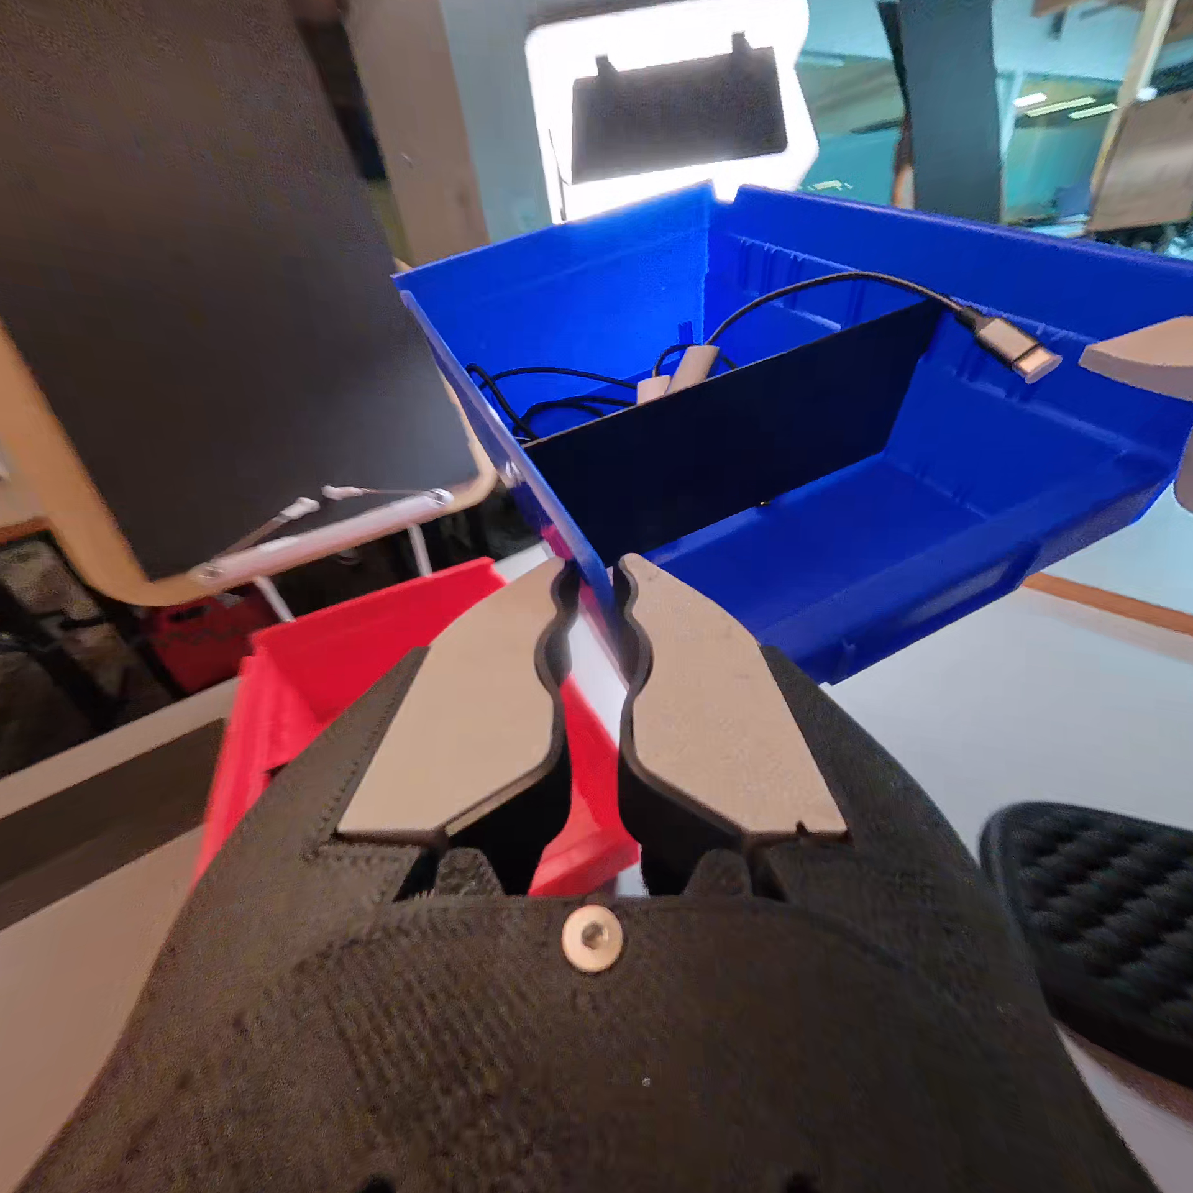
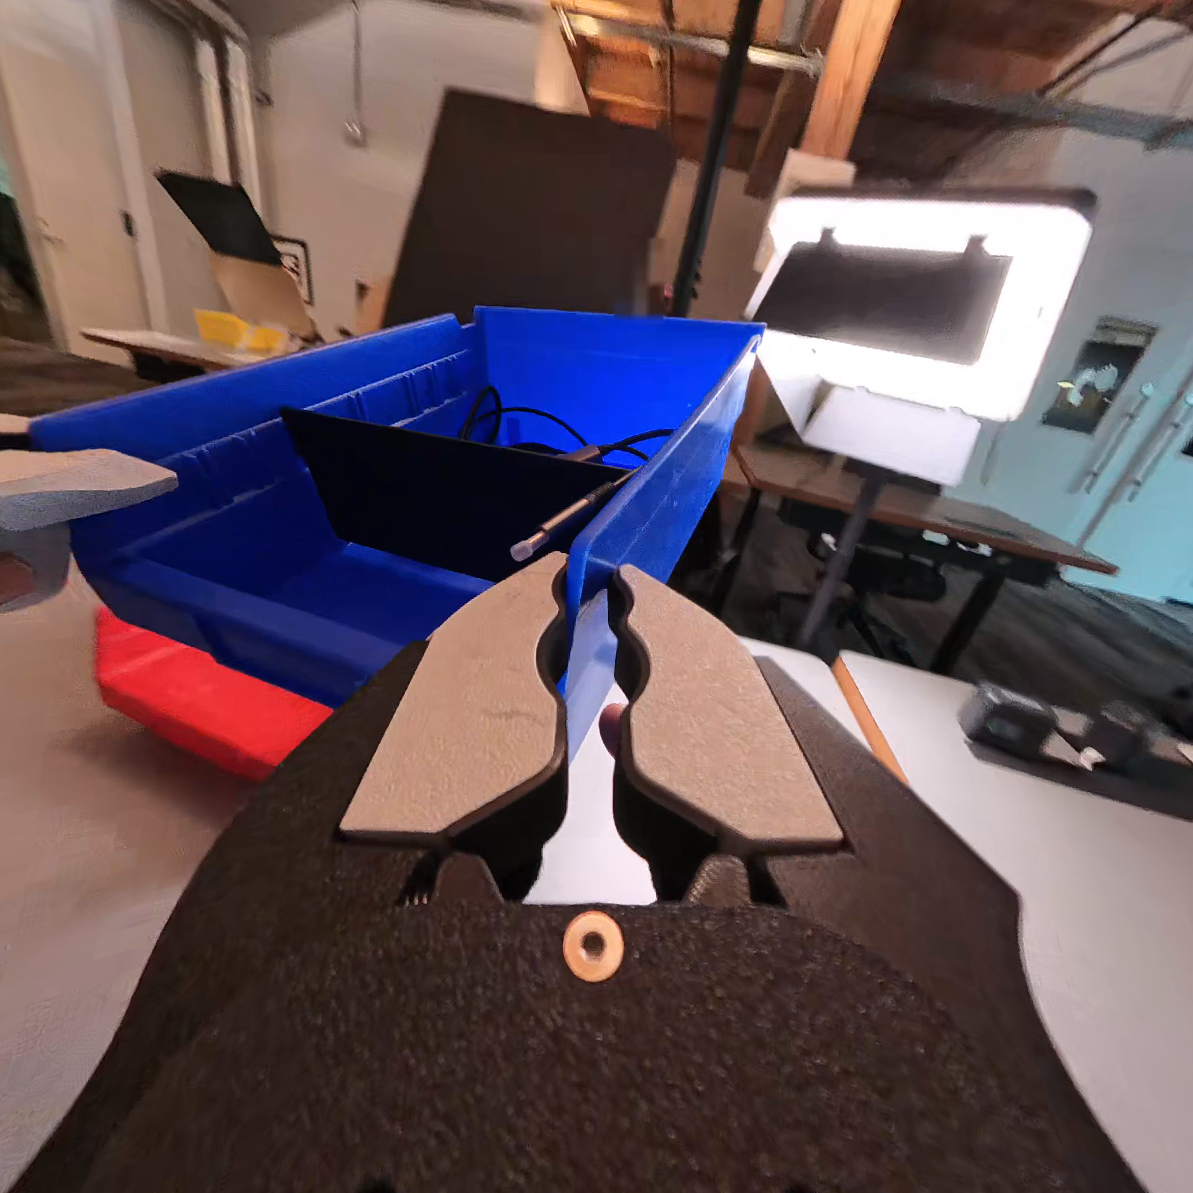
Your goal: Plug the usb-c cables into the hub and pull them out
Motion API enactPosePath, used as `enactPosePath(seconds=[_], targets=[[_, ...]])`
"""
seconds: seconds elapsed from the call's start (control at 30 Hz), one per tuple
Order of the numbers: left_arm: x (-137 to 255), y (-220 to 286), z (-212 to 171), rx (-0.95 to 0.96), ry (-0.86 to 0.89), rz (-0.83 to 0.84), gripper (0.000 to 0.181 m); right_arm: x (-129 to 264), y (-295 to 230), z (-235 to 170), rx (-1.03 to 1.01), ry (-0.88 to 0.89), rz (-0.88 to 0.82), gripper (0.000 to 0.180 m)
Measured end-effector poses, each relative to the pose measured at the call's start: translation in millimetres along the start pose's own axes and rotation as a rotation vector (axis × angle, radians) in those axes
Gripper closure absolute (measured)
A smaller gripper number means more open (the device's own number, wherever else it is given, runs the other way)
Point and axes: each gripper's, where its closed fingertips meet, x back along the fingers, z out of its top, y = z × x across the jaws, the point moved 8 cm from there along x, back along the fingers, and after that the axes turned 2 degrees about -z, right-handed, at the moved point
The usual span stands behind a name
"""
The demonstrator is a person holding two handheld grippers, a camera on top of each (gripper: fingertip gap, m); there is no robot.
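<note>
A blue bin (image 1: pixel 968 490) with a black divider (image 1: pixel 723 439) is held between both grippers. My left gripper (image 1: pixel 594 574) is shut on its left wall. My right gripper (image 2: pixel 591 574) is shut on its right wall (image 2: pixel 652 490). The far compartment holds black cables (image 1: pixel 555 394) and pale grey connector pieces (image 1: pixel 678 374). One USB-C plug (image 1: pixel 1017 348) hangs over the right rim and also shows in the right wrist view (image 2: pixel 555 526). The near compartment looks empty. The other gripper's fingers show at each view's edge, in the left wrist view (image 1: pixel 1142 361) and in the right wrist view (image 2: pixel 77 484).
A red bin (image 1: pixel 361 652) lies under and beside the blue bin on the white table (image 2: pixel 1065 904); it also shows in the right wrist view (image 2: pixel 193 697). A black foam pad (image 1: pixel 1097 936) lies at the right. Small dark devices (image 2: pixel 1059 729) lie on the table. A lit panel lamp (image 2: pixel 904 303) stands behind. Across from one pair of fingers to the other is roughly 20 cm.
</note>
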Motion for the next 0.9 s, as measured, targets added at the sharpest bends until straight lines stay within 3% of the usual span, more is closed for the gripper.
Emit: enactPosePath(seconds=[0.2,0.4,0.63,0.9], targets=[[82.3,-77.3,26.4,0.026,0.106,0.226,0.171,-46.2,-90.1,36.4,-0.031,0.097,0.228,0.169],[166.7,-143.0,0.3,0.045,0.08,0.456,0.173,-82.9,-199.0,28.2,-0.087,0.08,0.431,0.168],[214.3,-200.3,-63.5,0.076,-0.063,0.598,0.175,-117.6,-297.1,-46.4,-0.201,-0.126,0.611,0.167],[206.8,-230.4,-169.2,0.223,-0.32,0.528,0.173,-128.5,-331.2,-132.6,-0.091,-0.299,0.669,0.165]])
